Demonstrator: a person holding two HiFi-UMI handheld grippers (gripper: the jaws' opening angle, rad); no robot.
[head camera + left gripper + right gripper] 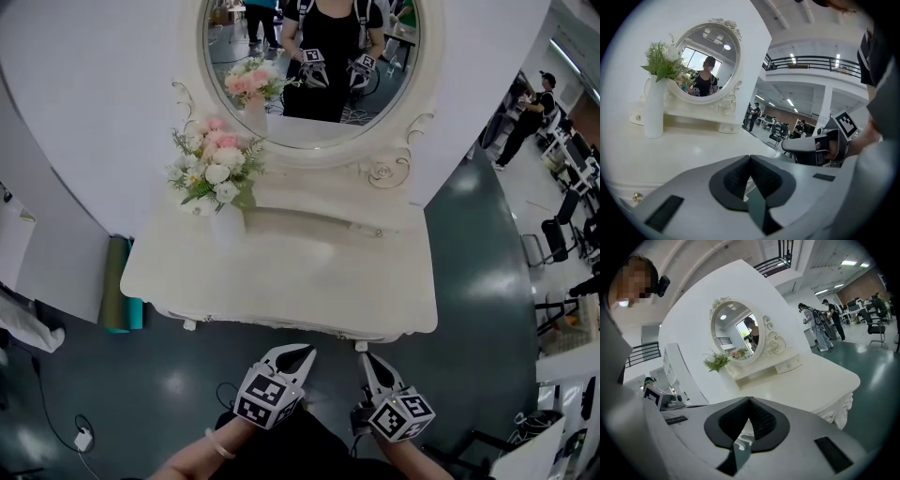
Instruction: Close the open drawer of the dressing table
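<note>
The cream dressing table [281,281] stands in front of me under its oval mirror [314,66]. From the head view no drawer sticks out of its front edge [281,326]; a small knob [190,324] shows under the edge. My left gripper [302,354] and right gripper [367,359] hover side by side just before that edge, apart from the table. Both are shut with nothing between the jaws, as the left gripper view [750,157] and the right gripper view [749,399] show. A small drawer box [792,364] sits under the mirror.
A white vase of flowers [225,220] stands at the table's back left. A rolled green mat [114,281] leans by the table's left side. A cable and plug [82,439] lie on the dark floor. People [530,108] and chairs are far right.
</note>
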